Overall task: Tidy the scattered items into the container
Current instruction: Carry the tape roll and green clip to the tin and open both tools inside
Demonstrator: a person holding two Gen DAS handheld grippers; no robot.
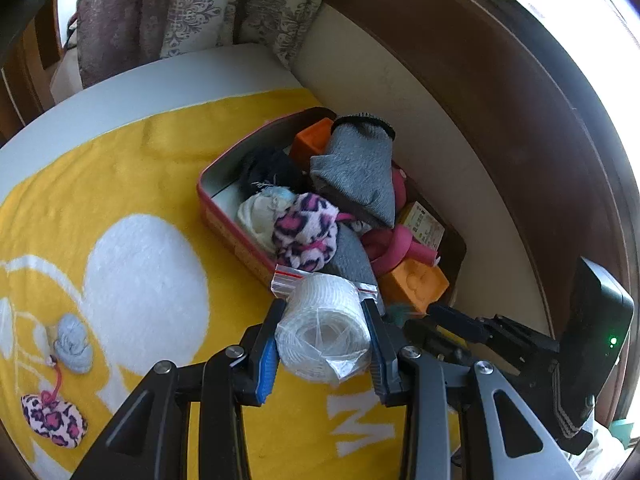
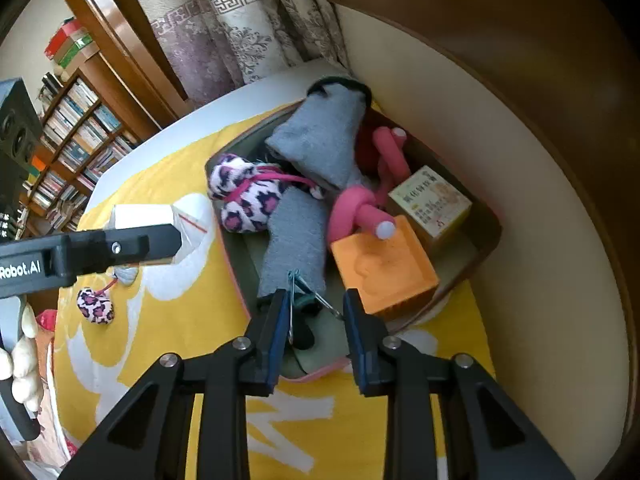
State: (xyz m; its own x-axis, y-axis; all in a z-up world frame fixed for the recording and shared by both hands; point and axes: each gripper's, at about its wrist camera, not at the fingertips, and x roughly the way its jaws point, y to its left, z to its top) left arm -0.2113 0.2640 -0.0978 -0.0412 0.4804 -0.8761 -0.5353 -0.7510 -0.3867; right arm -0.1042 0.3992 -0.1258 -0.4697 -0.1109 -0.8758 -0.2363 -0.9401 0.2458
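Note:
My left gripper (image 1: 325, 312) is shut on a bagged roll of white twine (image 1: 324, 328) and holds it just above the near rim of the pink tin (image 1: 224, 224). The tin holds grey socks (image 1: 356, 172), a leopard-print pouch (image 1: 306, 230), orange blocks (image 1: 414, 282) and a pink curler (image 1: 396, 246). My right gripper (image 2: 316, 302) is open over the tin's near end (image 2: 320, 374), above a metal clip (image 2: 294, 304). A second leopard pouch (image 1: 54, 420) and a blue-grey bundle (image 1: 74, 344) lie on the yellow blanket (image 1: 160, 160).
The tin sits against a cream and brown headboard (image 1: 440, 120). Patterned curtains (image 1: 180, 12) hang behind the bed. A bookshelf (image 2: 76, 140) stands at the left in the right wrist view. A yellow box (image 2: 434, 200) is in the tin's far corner.

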